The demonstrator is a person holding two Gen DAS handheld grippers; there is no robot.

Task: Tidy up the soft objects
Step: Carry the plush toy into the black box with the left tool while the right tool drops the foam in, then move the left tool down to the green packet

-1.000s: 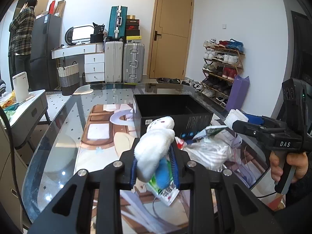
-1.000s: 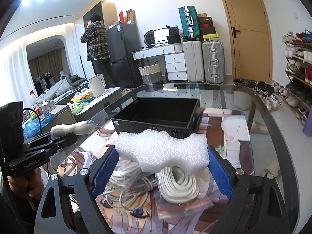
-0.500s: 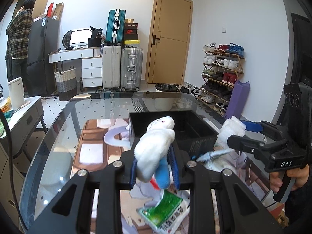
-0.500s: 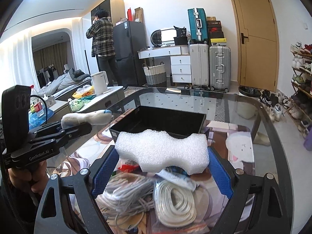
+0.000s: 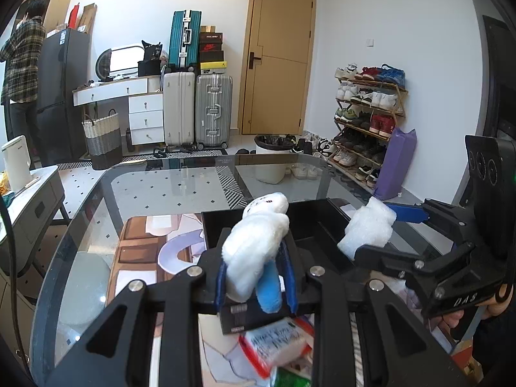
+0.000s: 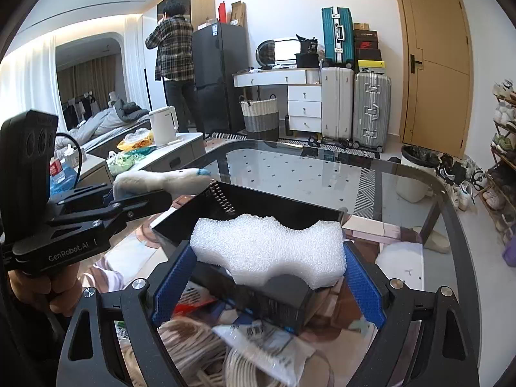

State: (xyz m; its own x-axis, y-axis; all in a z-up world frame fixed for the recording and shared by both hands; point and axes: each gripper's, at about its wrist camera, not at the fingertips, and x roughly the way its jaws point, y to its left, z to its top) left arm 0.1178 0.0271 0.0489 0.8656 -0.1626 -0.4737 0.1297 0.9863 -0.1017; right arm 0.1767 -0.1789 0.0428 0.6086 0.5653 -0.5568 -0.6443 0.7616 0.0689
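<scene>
White plush toy [image 5: 258, 242], pinched between the pads of your left gripper [image 5: 256, 277], and white foam block [image 6: 267, 251], clamped in your right gripper [image 6: 267, 277]; both are held above the black bin [image 6: 274, 209] on the glass table [image 6: 322, 174].

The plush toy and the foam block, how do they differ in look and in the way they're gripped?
The plush toy is furry, white with a blue part; the foam block is plain white, bubbly, with a wavy edge. The left gripper pinches the plush toy narrowly, standing up; the right gripper spans the foam block wide, lying flat. Both are held aloft near the black bin.
</scene>
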